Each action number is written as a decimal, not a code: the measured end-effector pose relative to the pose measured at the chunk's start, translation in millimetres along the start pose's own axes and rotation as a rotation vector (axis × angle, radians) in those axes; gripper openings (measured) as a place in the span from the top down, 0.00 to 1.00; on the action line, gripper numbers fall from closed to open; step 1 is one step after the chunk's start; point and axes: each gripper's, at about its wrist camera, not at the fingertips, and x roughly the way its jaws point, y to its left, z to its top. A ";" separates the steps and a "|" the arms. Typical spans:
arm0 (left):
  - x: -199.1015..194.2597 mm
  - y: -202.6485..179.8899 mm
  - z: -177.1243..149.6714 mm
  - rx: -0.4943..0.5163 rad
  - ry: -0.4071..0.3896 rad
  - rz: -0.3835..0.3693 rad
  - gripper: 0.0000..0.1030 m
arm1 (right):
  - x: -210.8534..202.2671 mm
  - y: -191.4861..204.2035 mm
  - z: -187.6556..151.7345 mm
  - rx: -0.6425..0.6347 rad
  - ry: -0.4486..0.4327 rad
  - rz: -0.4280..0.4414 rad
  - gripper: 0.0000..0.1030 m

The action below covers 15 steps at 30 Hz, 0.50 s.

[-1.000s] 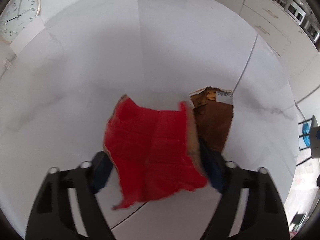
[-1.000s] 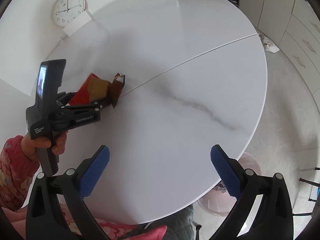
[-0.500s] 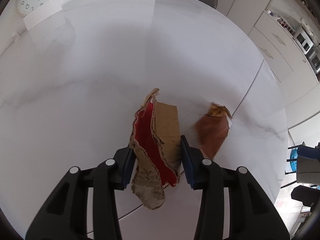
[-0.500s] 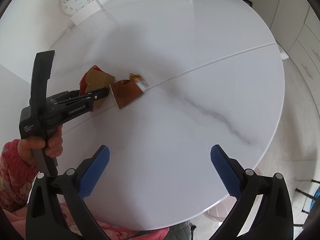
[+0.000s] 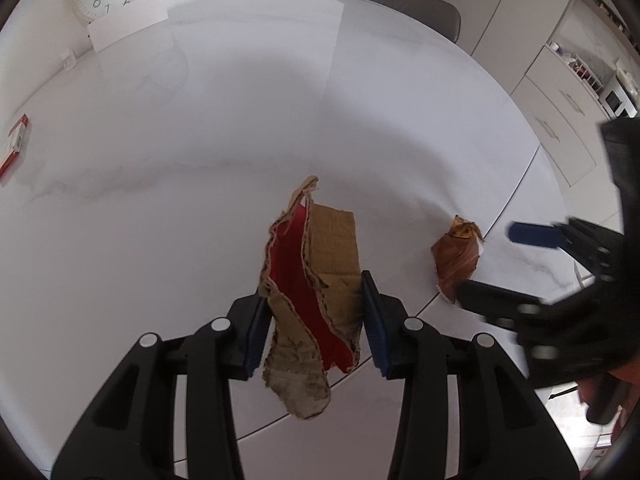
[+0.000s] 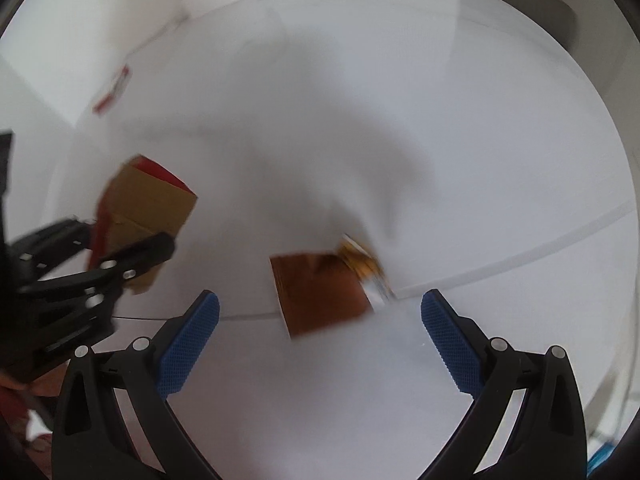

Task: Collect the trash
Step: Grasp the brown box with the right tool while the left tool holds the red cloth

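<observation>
Your right gripper (image 6: pixel 320 320) hangs over the white marble surface (image 6: pixel 440 140) with its blue-padded fingers (image 6: pixel 188 340) spread wide and empty. The flat brown foil wrapper (image 6: pixel 320 292) lies on the surface just ahead of them, roughly centred in the gap, its long axis running across it with the crumpled golden end toward the right finger. It is your right hand's to take: the left gripper (image 5: pixel 312 320) has just closed on the torn red-and-tan cardboard piece (image 5: pixel 312 280), held clear of the surface.
</observation>
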 end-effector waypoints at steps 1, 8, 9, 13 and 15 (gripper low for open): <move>0.6 2.4 -0.9 -0.005 0.005 -0.006 0.60 | 7.4 4.3 3.9 -0.028 0.006 -0.014 0.03; 7.1 5.2 -3.0 -0.036 0.013 -0.012 0.60 | 29.0 16.5 16.4 -0.123 0.040 -0.068 0.08; 7.9 5.1 -3.5 -0.039 0.013 -0.012 0.60 | 30.6 16.6 17.5 -0.131 0.048 -0.070 0.10; 10.0 6.4 -3.7 -0.040 0.016 -0.008 0.60 | 31.1 21.4 15.5 -0.194 0.048 -0.106 0.23; 9.9 4.9 -3.6 -0.039 0.013 -0.005 0.60 | 27.8 20.1 15.9 -0.196 0.038 -0.104 0.36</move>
